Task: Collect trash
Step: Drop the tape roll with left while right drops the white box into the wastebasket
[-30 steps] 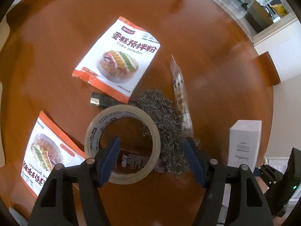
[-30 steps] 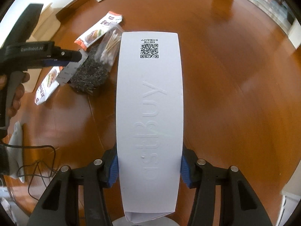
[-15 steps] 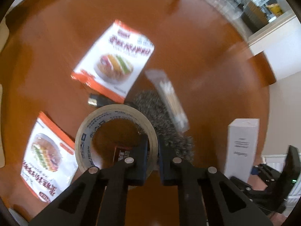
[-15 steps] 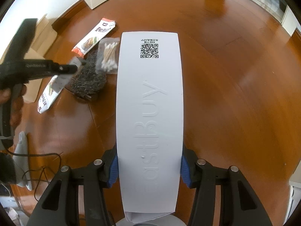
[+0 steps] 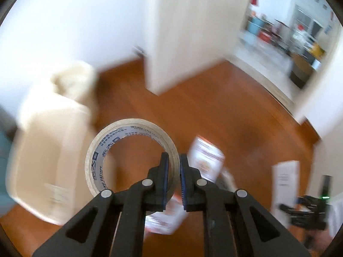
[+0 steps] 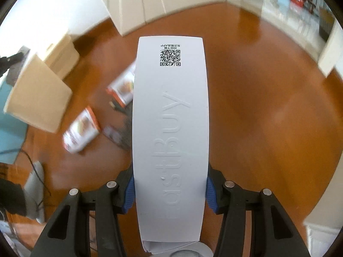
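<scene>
The left gripper point(image 5: 172, 167), spread over the tape roll point(image 5: 130, 156) a second ago, now pinches its rim between the fingers and has lifted it off the floor point(image 5: 225, 111), swinging toward the pale cardboard box point(image 5: 53, 150). The right gripper point(image 6: 170, 189) still clamps the white carton point(image 6: 170, 128). Wrappers point(image 6: 82, 130) remain on the floor, so collecting likely continues.

A glossy orange-brown wooden floor point(image 6: 257, 107) filled the room; white walls point(image 5: 75, 21) rose behind it — a white cabinet point(image 5: 182, 32) stood against them; a blurred cardboard box point(image 5: 53, 139) sat left; a bright doorway point(image 5: 289, 32) opened at right.
</scene>
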Demonstrator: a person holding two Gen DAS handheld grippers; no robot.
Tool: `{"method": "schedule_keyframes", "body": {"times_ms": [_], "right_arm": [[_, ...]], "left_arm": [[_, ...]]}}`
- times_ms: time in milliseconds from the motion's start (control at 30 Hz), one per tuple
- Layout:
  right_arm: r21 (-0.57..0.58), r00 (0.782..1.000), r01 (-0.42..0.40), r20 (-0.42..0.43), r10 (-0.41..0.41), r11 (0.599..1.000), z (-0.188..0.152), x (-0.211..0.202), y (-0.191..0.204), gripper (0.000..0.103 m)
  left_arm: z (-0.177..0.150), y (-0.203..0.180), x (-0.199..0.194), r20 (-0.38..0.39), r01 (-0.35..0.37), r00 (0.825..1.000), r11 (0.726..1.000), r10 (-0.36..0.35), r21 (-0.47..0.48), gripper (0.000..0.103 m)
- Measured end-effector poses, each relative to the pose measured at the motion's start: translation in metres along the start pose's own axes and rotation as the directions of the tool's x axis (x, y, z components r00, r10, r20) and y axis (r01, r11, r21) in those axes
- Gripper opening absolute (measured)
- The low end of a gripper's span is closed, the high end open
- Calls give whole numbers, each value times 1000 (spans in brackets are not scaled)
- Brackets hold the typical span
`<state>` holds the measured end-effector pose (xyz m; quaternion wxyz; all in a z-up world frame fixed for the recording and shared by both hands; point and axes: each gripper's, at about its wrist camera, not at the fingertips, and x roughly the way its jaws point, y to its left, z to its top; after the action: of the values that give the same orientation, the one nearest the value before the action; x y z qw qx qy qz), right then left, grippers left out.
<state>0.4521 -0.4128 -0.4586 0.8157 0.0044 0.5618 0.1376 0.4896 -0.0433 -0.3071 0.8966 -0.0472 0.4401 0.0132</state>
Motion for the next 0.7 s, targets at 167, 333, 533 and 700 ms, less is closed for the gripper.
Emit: {"method": "schedule_keyframes", "body": {"times_ms": [167, 333, 533, 700], "right_arm": [[-85, 997, -19, 74, 25, 996, 50, -57, 62, 55], [-220, 993, -31, 101, 54, 975, 94, -111, 134, 55], [-345, 995, -9, 94, 44, 939, 120, -147, 197, 55], [-392, 997, -18, 56, 44, 920, 137, -145, 242, 55]], "left_arm": [[25, 100, -32, 28, -140, 989, 985, 144, -97, 10], [19, 162, -16, -41, -158, 987, 971, 153, -181, 10], [14, 174, 11, -79, -191, 981, 962, 179, -196, 16], [3, 179, 5, -63, -217, 976, 953, 208, -212, 45]]}}
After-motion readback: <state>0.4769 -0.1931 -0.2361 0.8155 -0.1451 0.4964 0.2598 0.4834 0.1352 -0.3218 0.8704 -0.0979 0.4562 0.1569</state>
